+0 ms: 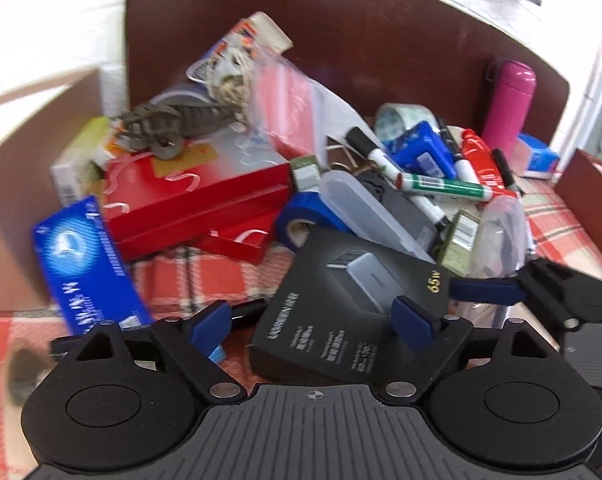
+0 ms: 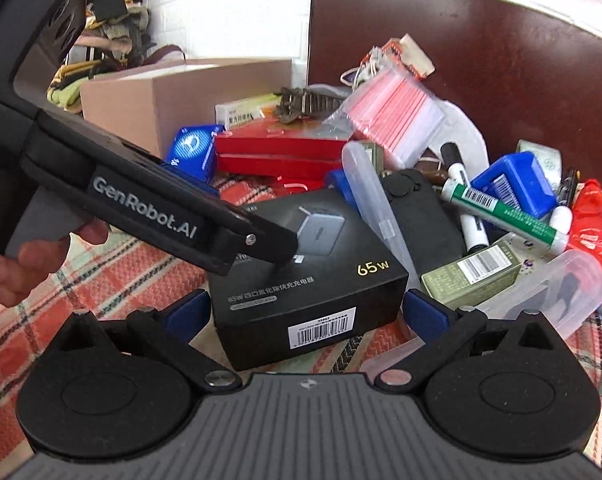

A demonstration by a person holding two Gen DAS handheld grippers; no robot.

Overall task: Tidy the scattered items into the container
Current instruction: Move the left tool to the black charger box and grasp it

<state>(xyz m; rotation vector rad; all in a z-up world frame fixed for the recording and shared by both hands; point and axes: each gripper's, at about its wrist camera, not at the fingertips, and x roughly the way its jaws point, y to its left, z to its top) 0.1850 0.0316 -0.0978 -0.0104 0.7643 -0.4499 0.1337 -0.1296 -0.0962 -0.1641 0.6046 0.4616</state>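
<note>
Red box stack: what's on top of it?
On the red box stack lies a grey-brown clip-like gadget, with a bag of red-striped zip bags overlapping its far corner. What lies under them is hidden.

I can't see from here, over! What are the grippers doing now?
Both hand-held grippers open: left, right. Black charger box between both, ungripped. Clear plastic case leans on box.

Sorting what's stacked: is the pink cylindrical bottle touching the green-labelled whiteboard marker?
Apart. The left wrist view shows the pink bottle at the back, with a red plastic packet lying between it and the green marker.
</note>
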